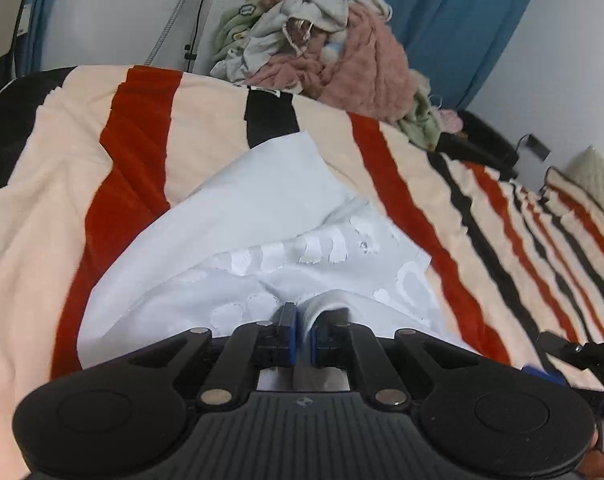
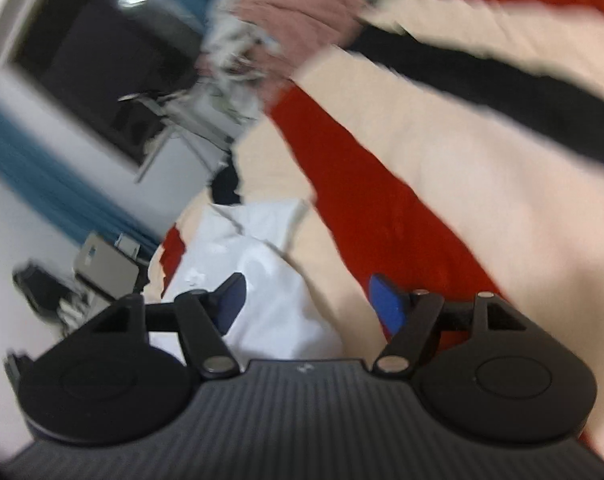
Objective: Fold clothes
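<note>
A pale blue-white garment with white printed shapes lies crumpled on the striped blanket. My left gripper is shut on a fold of this garment at its near edge. My right gripper is open and empty, tilted above the blanket, with the white garment just ahead of its left finger. The right wrist view is blurred. The right gripper also shows at the right edge of the left wrist view.
A pile of unfolded clothes, pink, green and grey, sits at the blanket's far edge. Blue curtains and a white wall stand behind. A stand with cables rises at the back. A chair stands beside the bed.
</note>
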Action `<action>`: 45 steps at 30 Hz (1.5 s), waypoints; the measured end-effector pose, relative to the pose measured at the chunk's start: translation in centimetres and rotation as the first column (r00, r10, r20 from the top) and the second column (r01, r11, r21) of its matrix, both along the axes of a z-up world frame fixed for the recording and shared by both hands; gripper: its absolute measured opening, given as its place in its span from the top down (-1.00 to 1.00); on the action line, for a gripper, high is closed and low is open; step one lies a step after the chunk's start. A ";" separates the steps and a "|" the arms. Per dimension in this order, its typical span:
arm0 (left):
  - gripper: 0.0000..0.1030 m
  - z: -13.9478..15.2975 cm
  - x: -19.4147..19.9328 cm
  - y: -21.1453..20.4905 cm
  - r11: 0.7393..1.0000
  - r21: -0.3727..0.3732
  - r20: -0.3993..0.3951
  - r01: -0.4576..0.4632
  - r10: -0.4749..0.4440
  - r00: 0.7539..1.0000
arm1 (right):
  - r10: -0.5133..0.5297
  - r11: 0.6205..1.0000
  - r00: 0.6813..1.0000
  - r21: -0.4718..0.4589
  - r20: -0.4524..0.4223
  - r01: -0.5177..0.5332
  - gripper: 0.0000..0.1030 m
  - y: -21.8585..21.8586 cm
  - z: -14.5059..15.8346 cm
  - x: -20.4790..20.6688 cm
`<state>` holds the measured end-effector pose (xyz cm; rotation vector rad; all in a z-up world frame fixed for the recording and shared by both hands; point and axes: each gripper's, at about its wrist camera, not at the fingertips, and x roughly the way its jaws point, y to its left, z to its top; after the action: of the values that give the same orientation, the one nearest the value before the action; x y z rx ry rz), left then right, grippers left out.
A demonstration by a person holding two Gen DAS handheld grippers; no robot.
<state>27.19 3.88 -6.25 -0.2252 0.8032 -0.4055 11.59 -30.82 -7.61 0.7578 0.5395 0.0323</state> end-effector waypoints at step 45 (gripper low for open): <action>-0.76 3.8 -18.5 -2.7 0.930 0.309 0.365 -0.201 0.079 0.927 | 0.367 0.779 0.929 -0.530 -0.045 -0.334 -0.34 8.2 2.3 -2.4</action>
<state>8.66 1.16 -2.41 0.1138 0.4913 -0.1540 9.18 -22.63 -5.32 0.1009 0.5902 0.2450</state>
